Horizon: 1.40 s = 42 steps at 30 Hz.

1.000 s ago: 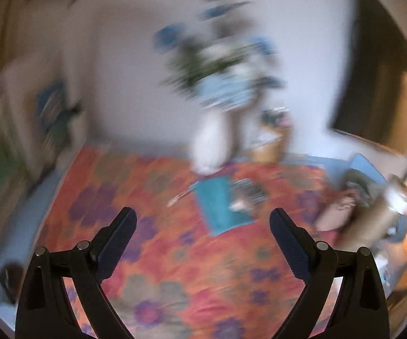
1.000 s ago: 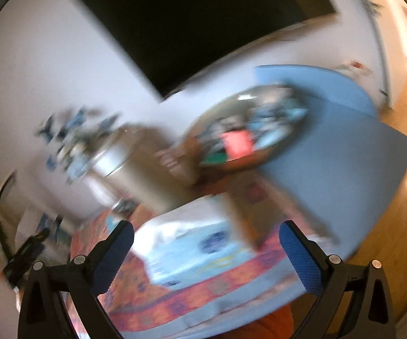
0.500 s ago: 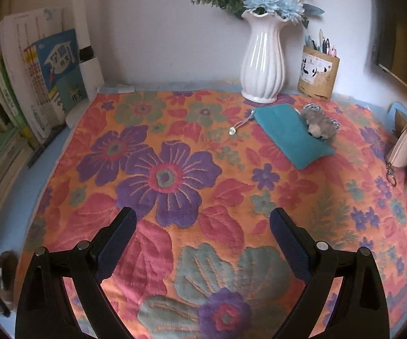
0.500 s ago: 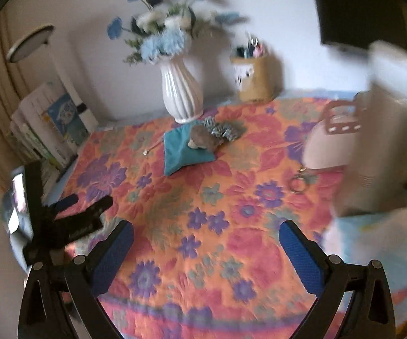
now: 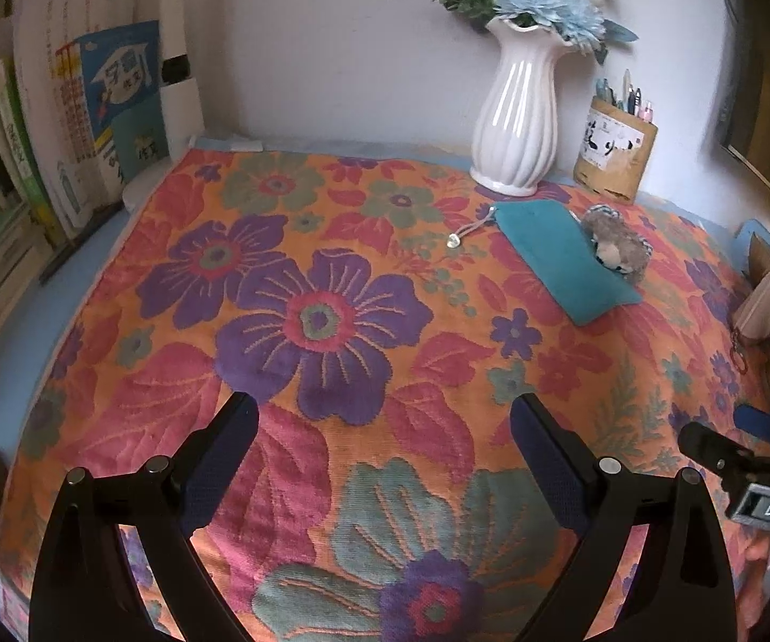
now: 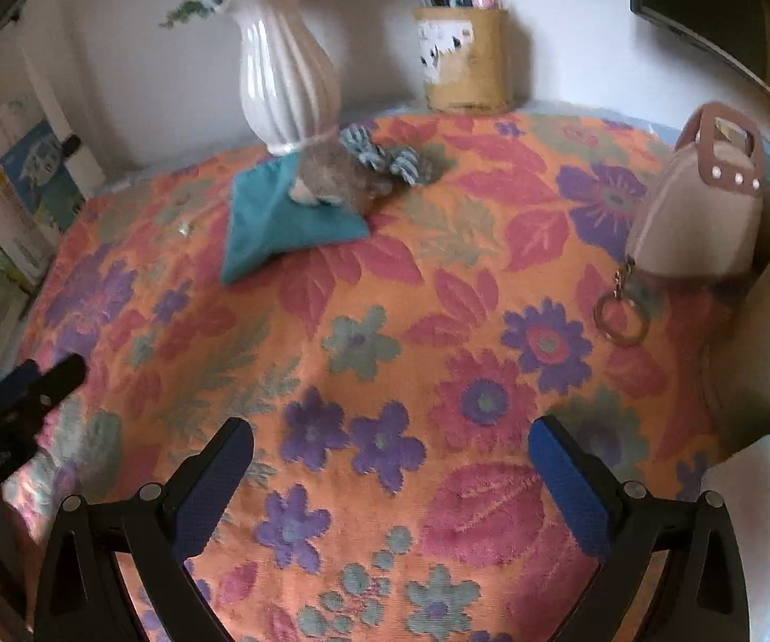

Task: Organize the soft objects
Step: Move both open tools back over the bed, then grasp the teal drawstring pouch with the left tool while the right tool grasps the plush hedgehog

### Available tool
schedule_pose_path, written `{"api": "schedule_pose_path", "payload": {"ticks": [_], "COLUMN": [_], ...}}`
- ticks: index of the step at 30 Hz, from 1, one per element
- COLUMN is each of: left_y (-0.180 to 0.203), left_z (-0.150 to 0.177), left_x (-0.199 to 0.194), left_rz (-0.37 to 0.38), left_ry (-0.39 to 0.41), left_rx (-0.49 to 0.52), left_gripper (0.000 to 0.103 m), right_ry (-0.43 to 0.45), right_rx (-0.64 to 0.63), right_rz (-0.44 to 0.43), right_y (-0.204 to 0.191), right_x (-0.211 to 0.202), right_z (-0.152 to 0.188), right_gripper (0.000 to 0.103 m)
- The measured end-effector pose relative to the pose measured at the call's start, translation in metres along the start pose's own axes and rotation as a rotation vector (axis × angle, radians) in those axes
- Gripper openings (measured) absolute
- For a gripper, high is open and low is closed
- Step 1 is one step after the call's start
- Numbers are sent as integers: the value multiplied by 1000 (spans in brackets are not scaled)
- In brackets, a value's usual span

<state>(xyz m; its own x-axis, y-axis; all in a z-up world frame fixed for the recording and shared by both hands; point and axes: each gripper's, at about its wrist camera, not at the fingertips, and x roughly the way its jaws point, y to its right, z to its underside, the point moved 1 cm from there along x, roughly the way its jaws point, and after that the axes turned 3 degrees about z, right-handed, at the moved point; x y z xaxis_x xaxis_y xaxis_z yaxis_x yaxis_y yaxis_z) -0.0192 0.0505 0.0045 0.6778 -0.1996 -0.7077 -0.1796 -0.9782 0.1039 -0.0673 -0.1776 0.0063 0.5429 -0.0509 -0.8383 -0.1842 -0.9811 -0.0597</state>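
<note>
The jaws of both grippers stand wide apart and hold nothing. The left gripper (image 5: 383, 430) and the right gripper (image 6: 391, 452) both hover above the near part of the flowered cloth (image 5: 320, 321), the left one to the left of the right one.

At the far left, a row of books (image 5: 90, 117) stands upright along the edge of the cloth. Toward the far middle, a white ribbed vase (image 5: 518, 117) with blue flowers stands on the cloth against the wall. Just in front of it lies a teal pouch (image 5: 561, 262), flat, with a drawstring cord (image 5: 470, 230) running out to its left. A grey plush toy (image 5: 617, 249) lies on the right edge of the pouch, touching it, and behind the toy is a blue-and-white knitted piece (image 6: 379, 152). To the right of the vase a pen holder (image 5: 615, 155) stands by the wall. At the far right edge of the cloth stands a small beige bag (image 6: 700, 219) with a key ring (image 6: 620, 315) hanging from it.
</note>
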Motion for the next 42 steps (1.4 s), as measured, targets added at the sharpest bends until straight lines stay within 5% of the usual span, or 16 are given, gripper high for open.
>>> {"api": "schedule_pose_path", "payload": {"ticks": [21, 26, 31, 33, 36, 42], "left_y": [1, -8, 5, 20, 41, 43], "left_z": [1, -16, -52, -67, -85, -98], "left_x": [5, -4, -18, -19, 4, 38], "left_rz": [-36, 79, 92, 127, 82, 136], "left_ry": [-34, -94, -121, -98, -113, -146], "left_rx": [11, -64, -99, -67, -2, -64], "left_gripper": [95, 95, 95, 95, 95, 94], "right_ry": [-21, -41, -48, -56, -83, -84], "right_rx": [-65, 51, 186, 210, 282, 306], "right_rz": [64, -88, -207, -214, -297, -241], "right_y": [-12, 8, 20, 16, 11, 5], "right_x": [3, -5, 6, 17, 42, 75], "right_z": [3, -25, -83, -99, -117, -129], "right_gripper": [103, 92, 92, 92, 92, 88]}}
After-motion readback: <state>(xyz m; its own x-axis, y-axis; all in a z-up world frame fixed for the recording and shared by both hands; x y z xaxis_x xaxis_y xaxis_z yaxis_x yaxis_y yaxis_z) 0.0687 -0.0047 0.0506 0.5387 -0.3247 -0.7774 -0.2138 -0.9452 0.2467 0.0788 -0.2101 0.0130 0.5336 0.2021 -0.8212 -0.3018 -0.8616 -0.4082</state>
